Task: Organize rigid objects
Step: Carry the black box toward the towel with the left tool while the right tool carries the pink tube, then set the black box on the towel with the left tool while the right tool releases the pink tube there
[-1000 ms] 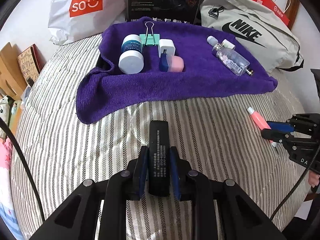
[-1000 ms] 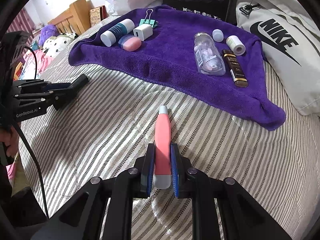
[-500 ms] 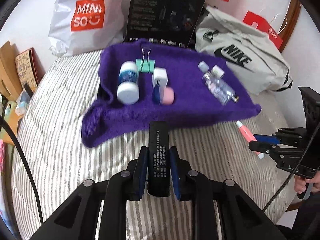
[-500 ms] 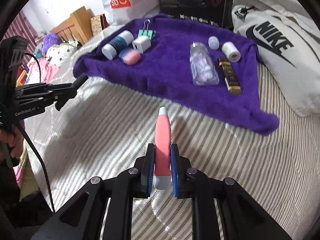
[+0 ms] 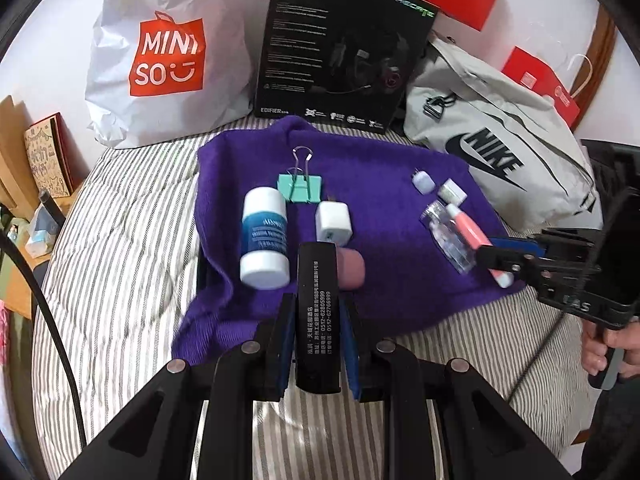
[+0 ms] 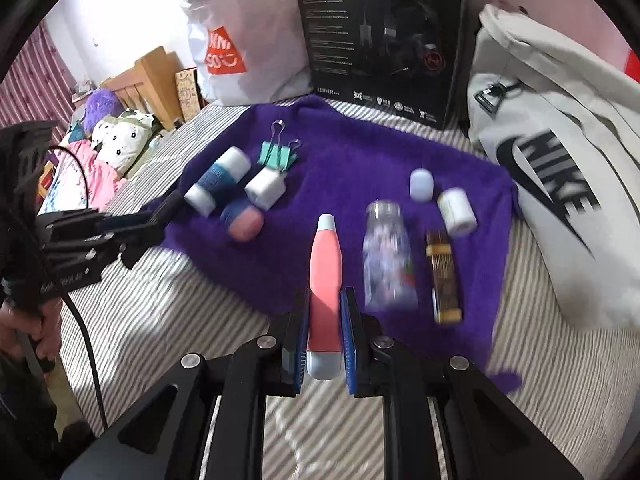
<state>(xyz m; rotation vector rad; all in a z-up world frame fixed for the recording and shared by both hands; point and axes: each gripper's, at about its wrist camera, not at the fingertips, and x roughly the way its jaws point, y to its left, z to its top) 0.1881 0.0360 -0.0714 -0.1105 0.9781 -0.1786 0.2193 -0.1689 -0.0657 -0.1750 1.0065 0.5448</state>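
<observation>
Left wrist view shows the left gripper (image 5: 318,344) clamped on a black bar with white print (image 5: 318,312), held over the near edge of the purple towel (image 5: 384,168). On the towel lie a blue-labelled white bottle (image 5: 265,240), a teal binder clip (image 5: 300,186), a white charger block (image 5: 333,222), a pink case (image 5: 351,268) and a clear bottle (image 5: 450,236). Right wrist view shows the right gripper (image 6: 324,344) clenched on a pink tube with pale caps (image 6: 325,284), its tip over the towel's near edge, just left of the clear bottle. A brown-and-gold stick (image 6: 443,276) and a small white roll (image 6: 457,212) lie on the towel's right side, with a lilac cap (image 6: 421,184) just behind them. Behind the towel stands a black headset box (image 6: 384,36).
</observation>
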